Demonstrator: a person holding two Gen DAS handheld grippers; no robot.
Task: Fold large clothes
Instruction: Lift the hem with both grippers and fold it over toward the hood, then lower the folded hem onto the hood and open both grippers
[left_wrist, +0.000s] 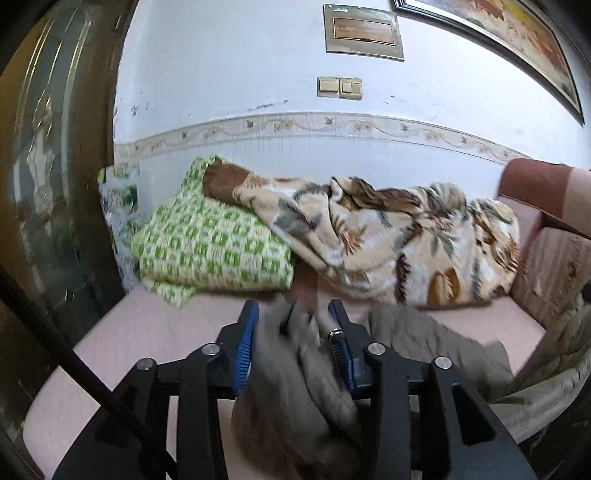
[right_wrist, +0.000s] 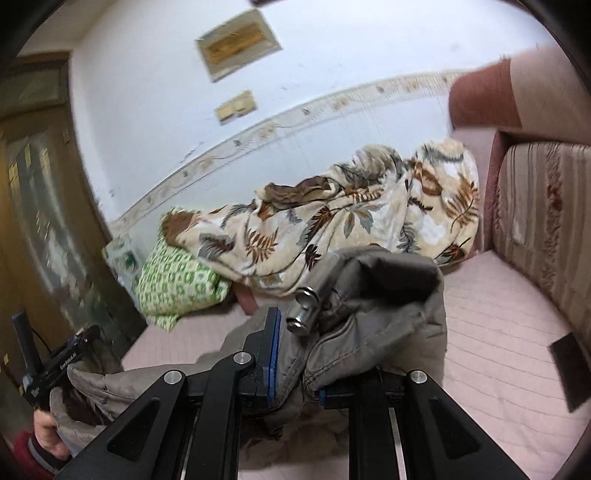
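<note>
Both grippers clamp the grey jacket (right_wrist: 369, 295) above the pink sofa (right_wrist: 498, 332): left gripper (left_wrist: 293, 314) and right gripper (right_wrist: 295, 332) each hold bunched fabric between their jaws

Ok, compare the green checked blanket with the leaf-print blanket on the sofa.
The green checked blanket is folded into a flat, squared stack; the leaf-print blanket lies crumpled in a loose heap. The green checked blanket carries a small green-and-cream check, the leaf-print blanket large brown and grey leaves on beige. The leaf-print blanket spreads wider and overlaps the green one's top edge. Both rest at the back of the pink sofa seat, against the wall.
</note>
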